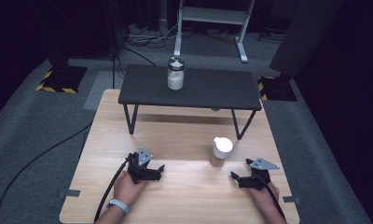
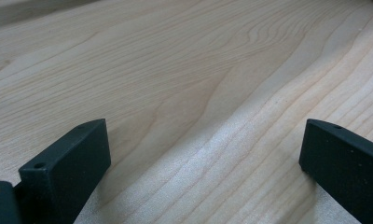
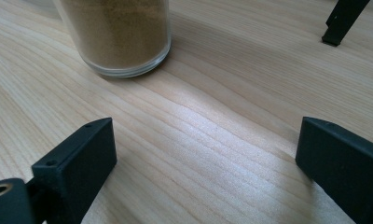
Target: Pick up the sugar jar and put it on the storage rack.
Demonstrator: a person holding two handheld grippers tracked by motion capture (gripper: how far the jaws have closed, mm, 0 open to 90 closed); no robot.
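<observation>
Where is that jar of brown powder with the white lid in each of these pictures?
High view: the jar of brown powder stands right of centre on the wooden table, just ahead of the right tongs.
Left gripper view: not in it.
Right gripper view: its glass base is at the upper left, ahead of the open jaws.
Shared landmark: the pale wood grain of the table.
</observation>
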